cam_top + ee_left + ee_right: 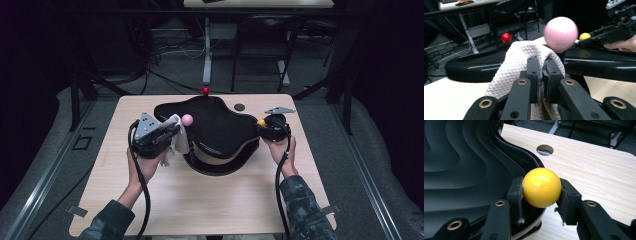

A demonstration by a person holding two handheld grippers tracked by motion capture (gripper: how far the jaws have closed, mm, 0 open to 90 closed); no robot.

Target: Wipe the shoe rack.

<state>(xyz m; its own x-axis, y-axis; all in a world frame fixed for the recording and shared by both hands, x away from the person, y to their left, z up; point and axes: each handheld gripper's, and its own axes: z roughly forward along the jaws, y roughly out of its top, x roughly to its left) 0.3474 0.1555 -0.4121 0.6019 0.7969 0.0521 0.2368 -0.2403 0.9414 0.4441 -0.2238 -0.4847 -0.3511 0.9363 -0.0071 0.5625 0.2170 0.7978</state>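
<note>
Closest to the lens, the left gripper [541,75] has its jaws pinched tight on a fold of white waffle cloth [521,65], bunched up against the left edge of the black wavy tray [220,127]. My guess is the cloth is there to wipe the tray, so it's held right at the rim. The pink ball [560,33] sits just past the cloth at about 1 o'clock from the jaws, so it's in the way of any wipe going forward.

Over at 3 o'clock on the tray, the right gripper [541,192] is clamped around a yellow ball [541,187] at the rim, probably steadying the whole thing. A red ball [205,90] marks the tray's 12 o'clock edge, and the table [165,200] has a cable hole [239,107] just beyond the tray at roughly 1 o'clock.
</note>
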